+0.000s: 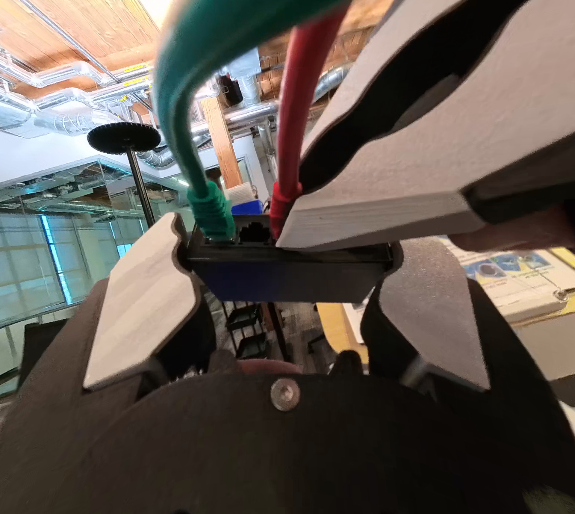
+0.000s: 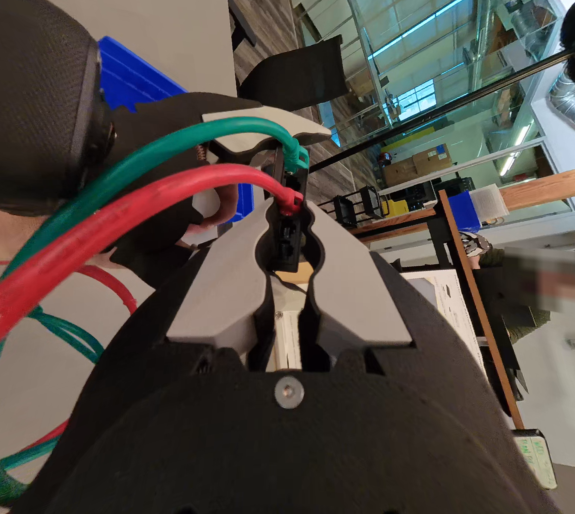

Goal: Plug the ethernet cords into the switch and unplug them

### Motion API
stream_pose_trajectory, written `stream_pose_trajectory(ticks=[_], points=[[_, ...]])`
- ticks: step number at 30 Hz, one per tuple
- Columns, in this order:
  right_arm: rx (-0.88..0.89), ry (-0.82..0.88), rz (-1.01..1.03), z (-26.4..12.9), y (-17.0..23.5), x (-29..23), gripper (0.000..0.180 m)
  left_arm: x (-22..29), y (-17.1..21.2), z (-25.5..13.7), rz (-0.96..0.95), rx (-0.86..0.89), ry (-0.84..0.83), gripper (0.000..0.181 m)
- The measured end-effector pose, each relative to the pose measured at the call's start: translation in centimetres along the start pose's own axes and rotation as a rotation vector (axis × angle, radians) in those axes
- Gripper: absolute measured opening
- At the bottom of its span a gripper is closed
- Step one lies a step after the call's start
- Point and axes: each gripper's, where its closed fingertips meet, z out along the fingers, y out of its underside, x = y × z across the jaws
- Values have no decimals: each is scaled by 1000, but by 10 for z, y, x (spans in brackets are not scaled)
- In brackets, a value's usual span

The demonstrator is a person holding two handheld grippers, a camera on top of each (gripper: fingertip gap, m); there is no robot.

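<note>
The left gripper clamps the switch by its two short ends, its grey fingers spread about as wide as the dark blue-black box is long, holding it off the counter with the port row facing up in the left wrist view. The green cord has its plug seated in the port nearest the left finger. One empty port sits just beside it. Next comes the red cord, whose plug stands at the following port; whether it is fully seated cannot be told, since the other gripper covers its base.

The right gripper comes in across the port face, its grey fingers narrowed to a slim gap and pinching the red plug at their tips. In the right wrist view, two more empty ports show in the hollow between its fingers. Both cords arc away from the switch toward the left of that view, and loose loops of red and green lie on the grey counter below. A blue bin sits behind the left gripper.
</note>
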Motion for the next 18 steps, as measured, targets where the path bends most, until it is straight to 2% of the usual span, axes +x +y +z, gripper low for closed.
stream_pose_trajectory(ticks=[4,12,18], points=[[-7,-21,-43,-1,2,1,13,0,1,0,61,-18,-20,121],[55,-67,-4,-8,0,4,15,-2,-7,0,160,-36,-37,121],[105,-85,-14,-11,-5,4,15,3,-10,1,175,-36,-27,121]])
